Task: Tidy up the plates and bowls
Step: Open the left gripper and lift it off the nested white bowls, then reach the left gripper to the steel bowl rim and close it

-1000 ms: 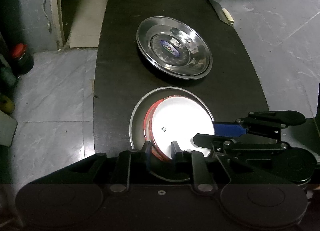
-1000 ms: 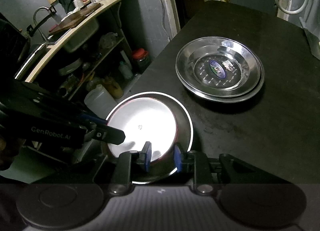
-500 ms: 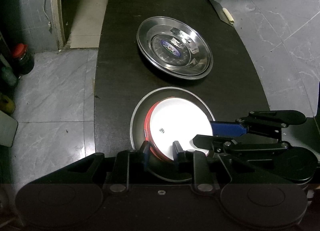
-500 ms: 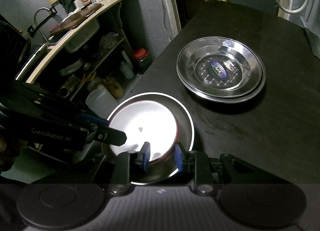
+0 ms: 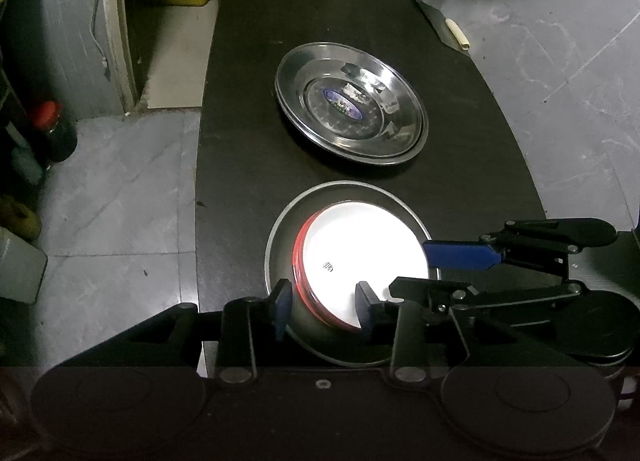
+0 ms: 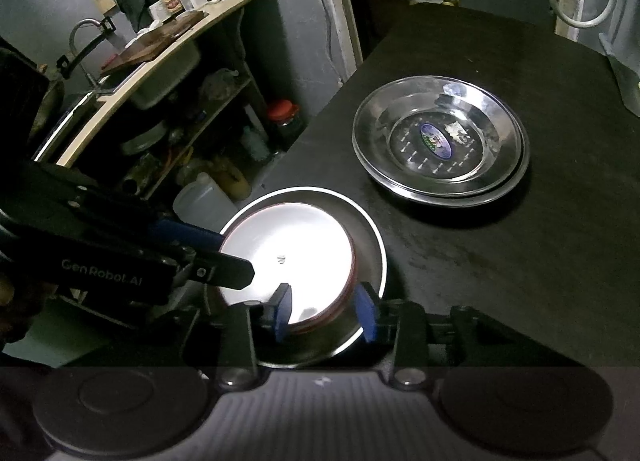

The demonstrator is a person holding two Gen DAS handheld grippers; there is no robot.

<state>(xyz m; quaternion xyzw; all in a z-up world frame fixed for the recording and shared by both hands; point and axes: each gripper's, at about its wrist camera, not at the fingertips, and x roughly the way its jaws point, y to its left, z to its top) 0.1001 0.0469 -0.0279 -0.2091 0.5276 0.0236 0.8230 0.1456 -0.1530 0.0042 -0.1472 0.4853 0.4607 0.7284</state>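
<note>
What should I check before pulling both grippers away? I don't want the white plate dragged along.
1. White plate seated inside steel plate: ok.
2. Left gripper jaws opening, plate rim between them, pads clear of it: ok.
3. Right gripper jaws opening, pads clear of rim: ok.
4. Steel plate fully on table: cannot tell, near edge hidden.
5. Stacked steel plates out of the way: ok.

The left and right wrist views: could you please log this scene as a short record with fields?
surface: dark table
near stack: white red-rimmed bowl inside a steel plate
far stack: nested steel plates
left gripper: jaws opening, straddling the bowl's rim
right gripper: jaws opening, straddling the bowl's rim
</note>
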